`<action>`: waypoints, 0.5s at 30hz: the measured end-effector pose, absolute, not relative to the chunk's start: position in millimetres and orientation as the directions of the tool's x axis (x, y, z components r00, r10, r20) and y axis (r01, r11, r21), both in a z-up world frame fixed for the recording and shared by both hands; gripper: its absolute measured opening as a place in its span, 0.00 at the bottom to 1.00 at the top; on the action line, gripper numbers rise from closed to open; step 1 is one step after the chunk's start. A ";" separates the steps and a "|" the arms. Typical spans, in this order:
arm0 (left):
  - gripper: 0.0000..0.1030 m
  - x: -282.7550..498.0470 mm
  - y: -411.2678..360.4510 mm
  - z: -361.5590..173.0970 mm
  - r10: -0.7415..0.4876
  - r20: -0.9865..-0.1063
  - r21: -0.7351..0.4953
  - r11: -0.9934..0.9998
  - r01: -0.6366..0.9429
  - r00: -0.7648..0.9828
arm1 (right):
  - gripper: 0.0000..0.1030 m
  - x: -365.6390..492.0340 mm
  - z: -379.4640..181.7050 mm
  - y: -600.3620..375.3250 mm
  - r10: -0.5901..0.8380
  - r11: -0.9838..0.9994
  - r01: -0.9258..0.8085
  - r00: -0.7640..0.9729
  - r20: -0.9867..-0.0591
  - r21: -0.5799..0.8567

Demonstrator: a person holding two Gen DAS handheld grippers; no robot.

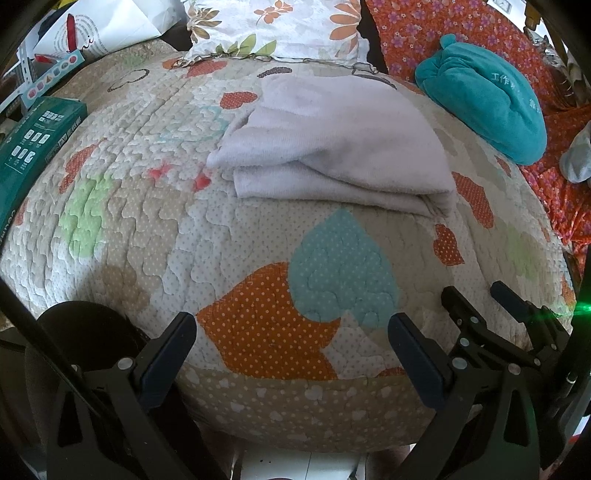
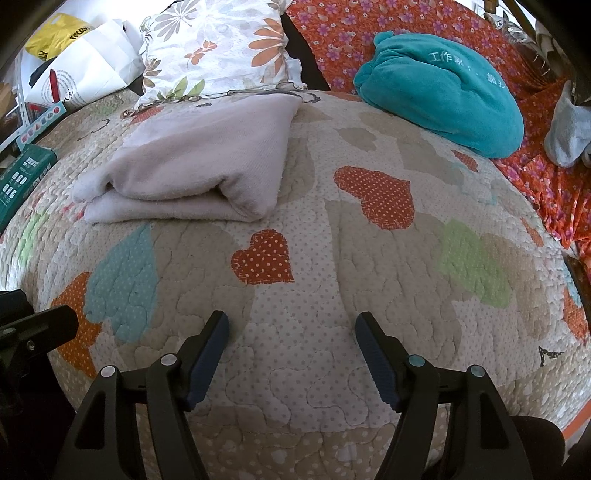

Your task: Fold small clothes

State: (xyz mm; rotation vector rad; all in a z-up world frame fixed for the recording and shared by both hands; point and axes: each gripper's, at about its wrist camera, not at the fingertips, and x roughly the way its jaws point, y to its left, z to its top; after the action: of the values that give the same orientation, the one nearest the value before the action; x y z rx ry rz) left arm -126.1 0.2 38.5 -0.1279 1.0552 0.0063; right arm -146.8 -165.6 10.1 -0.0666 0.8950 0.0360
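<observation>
Your pale lilac garment (image 1: 332,147) lies folded on the heart-patterned quilt (image 1: 229,236), before the floral pillow (image 1: 273,26); your left gripper (image 1: 291,336) and right gripper (image 2: 291,332) hover nearer, jaws wide apart, both empty

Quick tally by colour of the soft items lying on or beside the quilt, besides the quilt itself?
Pale lilac: 1, folded garment
Teal: 1, plush bundle
Floral white: 1, pillow
Grey-blue: 1, cloth at the right edge
Total: 4
</observation>
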 end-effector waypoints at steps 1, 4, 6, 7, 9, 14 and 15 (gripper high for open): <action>1.00 -126.1 0.0 38.5 -0.056 -0.868 -0.102 0.992 -0.067 0.493 | 0.74 -146.6 10.1 -165.5 0.003 0.997 -0.059 0.625 -0.780 -0.043; 1.00 -126.3 0.6 36.1 -0.060 -0.872 -0.106 0.992 -0.067 0.486 | 0.74 -146.8 9.9 -165.5 0.004 0.997 -0.059 0.625 -0.781 -0.043; 1.00 -126.3 0.9 34.8 -0.061 -0.874 -0.106 0.992 -0.067 0.482 | 0.74 -146.7 10.0 -165.4 0.004 0.997 -0.059 0.625 -0.780 -0.042; 1.00 -126.5 0.8 34.2 -0.061 -0.875 -0.107 0.992 -0.068 0.481 | 0.74 -146.7 9.9 -165.3 0.004 0.997 -0.058 0.625 -0.781 -0.042; 1.00 -126.5 1.1 34.1 -0.062 -0.875 -0.107 0.992 -0.069 0.480 | 0.74 -147.0 9.8 -165.3 0.003 0.997 -0.058 0.625 -0.780 -0.043; 1.00 -126.4 1.5 34.0 -0.062 -0.875 -0.107 0.992 -0.067 0.480 | 0.75 -147.1 9.7 -165.0 0.003 0.997 -0.058 0.625 -0.780 -0.043; 1.00 -126.4 1.3 34.1 -0.062 -0.875 -0.107 0.992 -0.067 0.480 | 0.75 -146.8 9.7 -165.0 0.003 0.997 -0.058 0.626 -0.780 -0.043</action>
State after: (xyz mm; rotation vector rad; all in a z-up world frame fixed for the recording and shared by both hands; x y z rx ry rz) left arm -126.4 1.3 34.1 -0.1325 1.0715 0.0030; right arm -146.8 -165.0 9.7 -0.0656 0.8943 0.0347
